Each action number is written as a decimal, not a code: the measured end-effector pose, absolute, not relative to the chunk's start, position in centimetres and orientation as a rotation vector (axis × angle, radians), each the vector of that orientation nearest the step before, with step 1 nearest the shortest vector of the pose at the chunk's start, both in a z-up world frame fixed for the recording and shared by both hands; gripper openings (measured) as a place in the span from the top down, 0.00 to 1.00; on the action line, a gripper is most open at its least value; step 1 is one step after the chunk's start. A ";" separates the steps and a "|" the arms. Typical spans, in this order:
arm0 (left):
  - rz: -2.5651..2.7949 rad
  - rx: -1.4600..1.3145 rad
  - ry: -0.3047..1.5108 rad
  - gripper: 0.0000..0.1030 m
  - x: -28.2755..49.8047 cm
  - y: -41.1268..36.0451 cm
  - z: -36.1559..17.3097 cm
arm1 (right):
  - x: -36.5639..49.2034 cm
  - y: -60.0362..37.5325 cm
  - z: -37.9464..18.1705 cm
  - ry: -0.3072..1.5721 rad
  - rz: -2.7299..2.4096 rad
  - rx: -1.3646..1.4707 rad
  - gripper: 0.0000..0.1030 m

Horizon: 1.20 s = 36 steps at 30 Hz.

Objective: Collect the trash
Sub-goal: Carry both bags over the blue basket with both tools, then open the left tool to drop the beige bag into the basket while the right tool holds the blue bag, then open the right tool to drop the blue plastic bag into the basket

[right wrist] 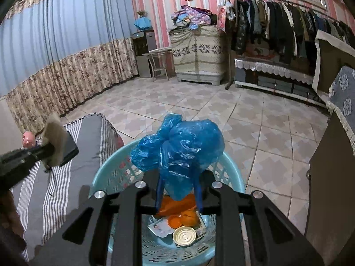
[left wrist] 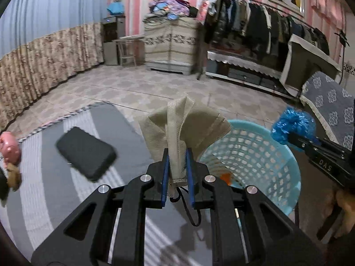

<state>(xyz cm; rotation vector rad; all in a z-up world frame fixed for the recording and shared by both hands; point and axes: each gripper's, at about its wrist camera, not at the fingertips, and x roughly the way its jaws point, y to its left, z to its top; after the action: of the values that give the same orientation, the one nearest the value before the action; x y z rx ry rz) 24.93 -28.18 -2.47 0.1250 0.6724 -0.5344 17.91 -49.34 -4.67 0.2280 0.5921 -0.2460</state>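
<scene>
**Both tongs loaded at the basket**

Left wrist view: my left tongs are narrow, clamped on a folded beige napkin that stands up between the blue pads. Just right of them and below sits the light blue basket. Left of them a black case lies on the grey striped bed. My right tongs come in from the far right, gripping blue plastic.

Right wrist view: my right tongs pinch a crumpled blue plastic bag directly above the basket. Below them inside it lie orange peel and a round tin lid. My left tongs are off to the left with the napkin.
</scene>
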 end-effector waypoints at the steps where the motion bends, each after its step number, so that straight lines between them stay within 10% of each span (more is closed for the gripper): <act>1: -0.546 0.127 0.679 0.87 25.0 -28.8 -2.8 | 18.1 -49.5 -4.7 0.596 -0.251 0.235 0.78; 10: -0.617 0.167 0.706 0.83 25.7 -34.1 -4.1 | 18.5 -50.9 -5.7 0.623 -0.261 0.297 0.78; 21: -0.552 0.173 0.674 0.25 25.9 -33.7 -3.5 | 19.2 -50.7 -5.8 0.642 -0.272 0.304 0.78; 30: -0.422 0.117 0.608 0.08 25.8 -28.0 -1.3 | 19.6 -49.8 -6.4 0.648 -0.273 0.288 0.76; 36: -0.358 0.099 0.581 0.06 25.7 -25.1 -0.4 | 20.0 -49.3 -7.0 0.657 -0.272 0.289 0.41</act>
<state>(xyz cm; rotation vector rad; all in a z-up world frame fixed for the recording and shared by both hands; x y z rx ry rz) 25.68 -25.05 -0.38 0.0986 0.5812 -0.3577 19.98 -49.28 -7.00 0.2888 0.6572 -0.2718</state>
